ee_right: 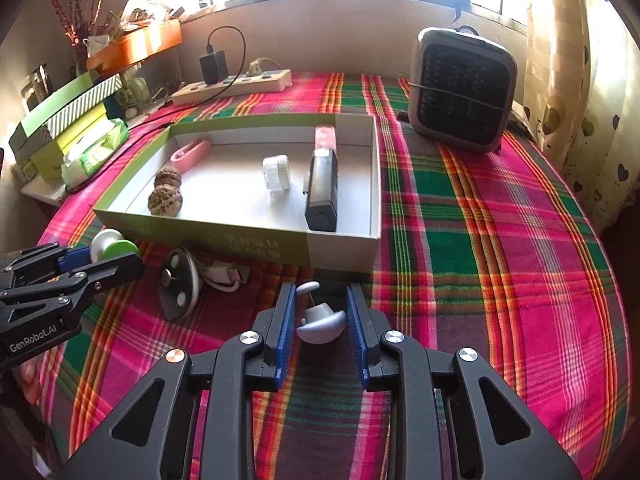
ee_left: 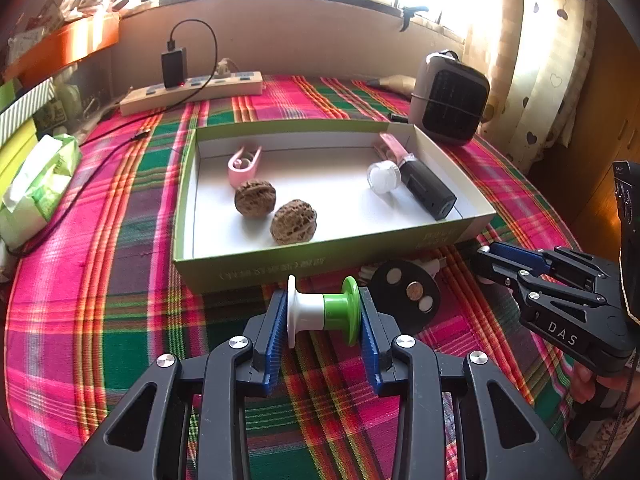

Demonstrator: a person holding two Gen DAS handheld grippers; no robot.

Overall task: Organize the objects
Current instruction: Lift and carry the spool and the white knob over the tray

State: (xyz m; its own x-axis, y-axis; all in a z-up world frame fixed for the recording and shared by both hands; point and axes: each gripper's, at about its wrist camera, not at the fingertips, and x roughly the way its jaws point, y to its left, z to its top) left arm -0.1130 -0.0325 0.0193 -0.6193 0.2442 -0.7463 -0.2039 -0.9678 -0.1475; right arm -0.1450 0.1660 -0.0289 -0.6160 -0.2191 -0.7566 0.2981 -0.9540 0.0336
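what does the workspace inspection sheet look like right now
surface: plaid cloth covers the table
job's things: green box holds two walnuts, pink clip, clear jar, black device
clutter: black disc, tissue pack, heater
grippers: left gripper shut on green-white spool; right gripper around a grey plug, contact unclear
cables: power strip, charger lead
surroundings: window, curtain, stacked boxes
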